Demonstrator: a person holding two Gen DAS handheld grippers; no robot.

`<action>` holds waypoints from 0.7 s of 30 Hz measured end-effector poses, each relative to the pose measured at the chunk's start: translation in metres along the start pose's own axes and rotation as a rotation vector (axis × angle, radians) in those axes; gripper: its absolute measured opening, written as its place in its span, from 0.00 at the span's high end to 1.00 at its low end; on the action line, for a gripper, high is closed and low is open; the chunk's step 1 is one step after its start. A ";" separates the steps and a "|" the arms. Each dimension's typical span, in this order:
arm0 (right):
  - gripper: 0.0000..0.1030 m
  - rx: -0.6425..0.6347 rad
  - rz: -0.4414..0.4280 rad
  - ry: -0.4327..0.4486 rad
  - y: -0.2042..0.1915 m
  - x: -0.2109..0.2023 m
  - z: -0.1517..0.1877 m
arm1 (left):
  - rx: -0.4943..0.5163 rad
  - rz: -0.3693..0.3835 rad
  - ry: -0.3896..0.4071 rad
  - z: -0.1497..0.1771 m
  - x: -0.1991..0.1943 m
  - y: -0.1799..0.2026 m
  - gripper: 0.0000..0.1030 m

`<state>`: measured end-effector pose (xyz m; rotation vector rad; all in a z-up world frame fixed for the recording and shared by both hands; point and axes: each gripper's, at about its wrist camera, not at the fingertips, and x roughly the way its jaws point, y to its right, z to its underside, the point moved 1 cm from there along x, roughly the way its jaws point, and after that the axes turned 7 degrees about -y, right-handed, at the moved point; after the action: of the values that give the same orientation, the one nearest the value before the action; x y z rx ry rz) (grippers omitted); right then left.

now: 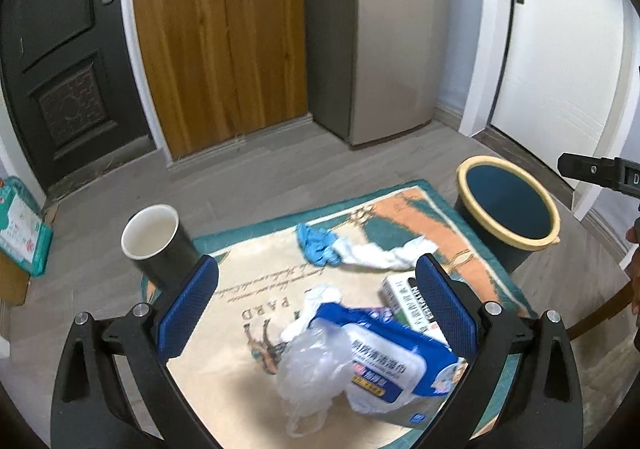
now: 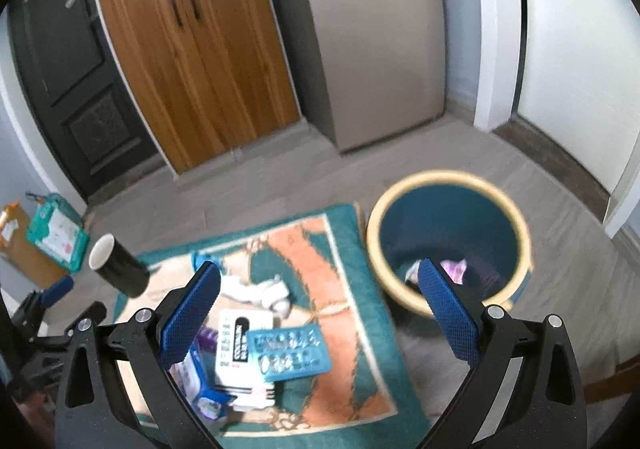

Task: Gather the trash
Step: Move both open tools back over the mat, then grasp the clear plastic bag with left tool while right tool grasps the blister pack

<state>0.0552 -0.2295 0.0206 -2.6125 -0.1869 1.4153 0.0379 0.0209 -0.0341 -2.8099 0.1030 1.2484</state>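
- Left gripper [image 1: 316,297]: jaws wide apart, holding nothing, over the wipes pack [image 1: 394,365] and bag [image 1: 312,369] on the near rug [image 1: 248,289].
- Right gripper [image 2: 320,305]: jaws also gaping, holding nothing.
- Bin [image 2: 450,185] stands far right.
- Lower squarely, close across the pack's narrow side, avoiding the loose bag.

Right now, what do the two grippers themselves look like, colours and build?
Both match: the left gripper and right gripper have matte black plastic frames with triangular cut-outs, silver round bolt heads at the joints, and two fingers faced with blue knurled pads. No cables or sleeves show.
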 end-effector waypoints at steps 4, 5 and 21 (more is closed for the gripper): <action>0.05 -0.038 0.010 -0.046 -0.017 0.021 0.003 | -0.009 -0.016 -0.034 0.006 0.009 -0.012 0.06; 0.05 -0.052 0.015 -0.067 -0.022 0.030 0.004 | -0.010 -0.016 -0.043 0.007 0.011 -0.015 0.06; 0.08 -0.038 -0.015 -0.348 -0.051 0.115 0.048 | 0.030 0.073 -0.293 0.047 0.073 -0.006 0.06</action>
<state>0.0763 -0.1541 -0.0889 -2.3658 -0.2776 1.8687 0.0524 0.0283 -0.1195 -2.5850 0.2071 1.6431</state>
